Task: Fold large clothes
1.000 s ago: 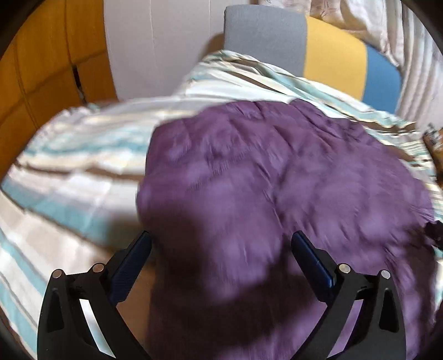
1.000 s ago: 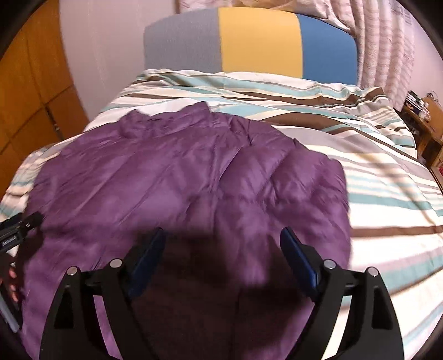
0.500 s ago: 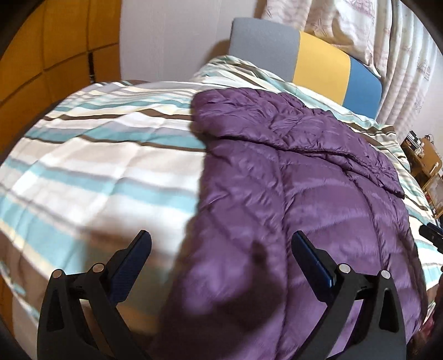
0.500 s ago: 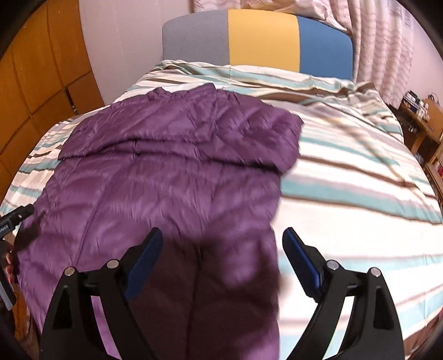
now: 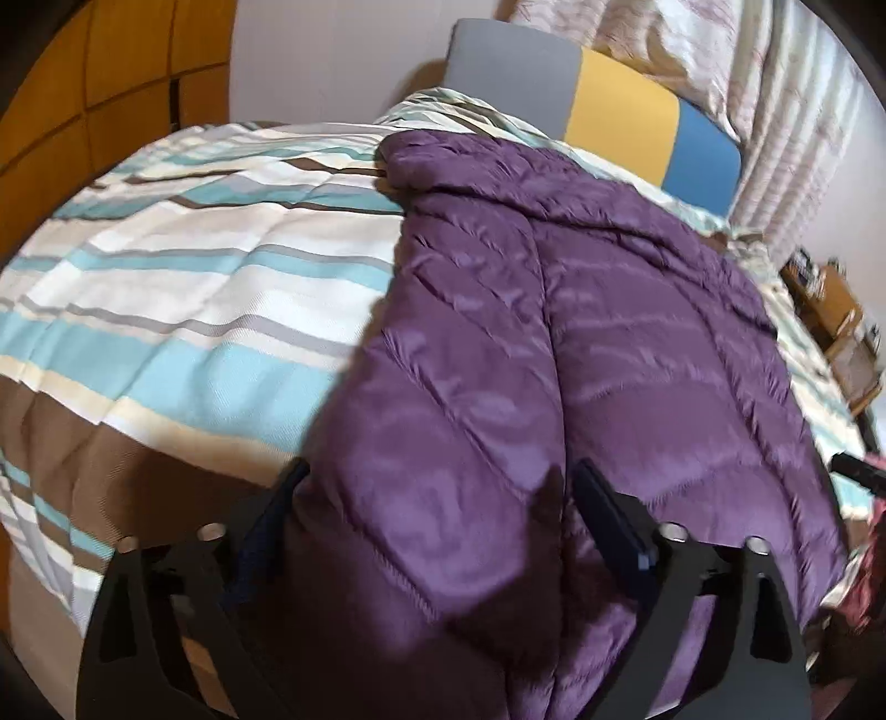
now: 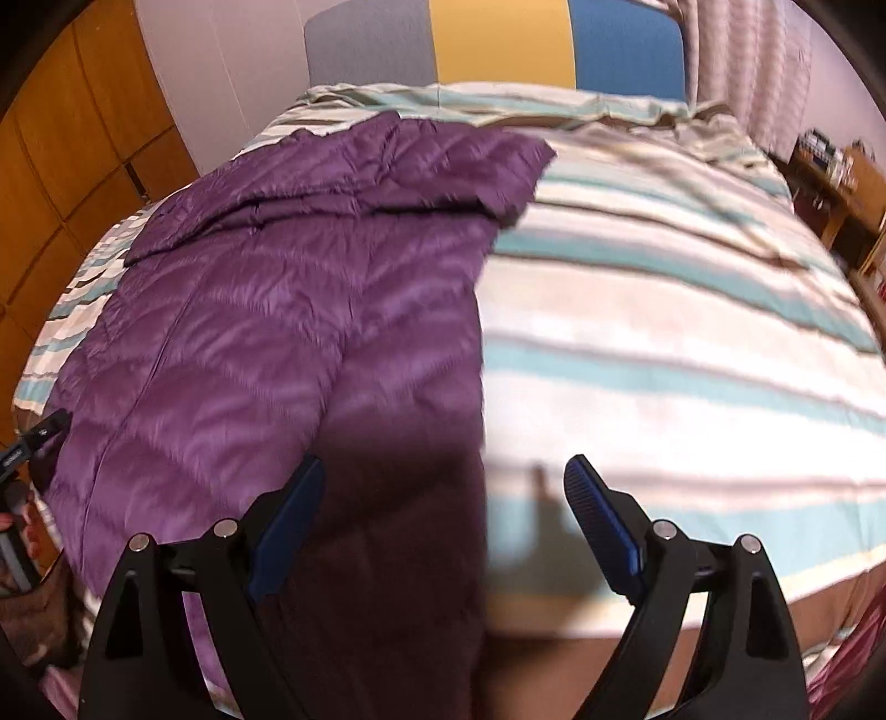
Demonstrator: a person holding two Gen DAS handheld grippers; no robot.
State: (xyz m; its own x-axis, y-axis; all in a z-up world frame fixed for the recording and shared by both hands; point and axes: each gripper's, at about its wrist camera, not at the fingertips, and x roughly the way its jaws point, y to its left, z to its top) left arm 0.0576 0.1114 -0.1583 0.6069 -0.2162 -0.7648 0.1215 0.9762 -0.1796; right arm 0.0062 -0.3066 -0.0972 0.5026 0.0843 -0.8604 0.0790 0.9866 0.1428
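Observation:
A large purple quilted down jacket (image 5: 581, 343) lies spread lengthwise on a striped bed, its hem hanging over the near edge. It also shows in the right wrist view (image 6: 288, 310). My left gripper (image 5: 437, 498) is open, its jaws set wide at the jacket's near left hem, with fabric between the blue pads. My right gripper (image 6: 443, 493) is open over the jacket's near right edge, one finger above purple fabric, the other above the bedspread.
The striped duvet (image 5: 194, 288) covers the bed (image 6: 664, 310). A grey, yellow and blue headboard (image 6: 498, 39) stands at the far end. Wooden wardrobe panels (image 6: 72, 138) are on the left, a wooden shelf unit (image 6: 836, 183) on the right, curtains behind.
Both grippers have pulled back toward the foot of the bed and lowered. The jacket now lies stretched out and flatter, with more of the duvet showing on each side.

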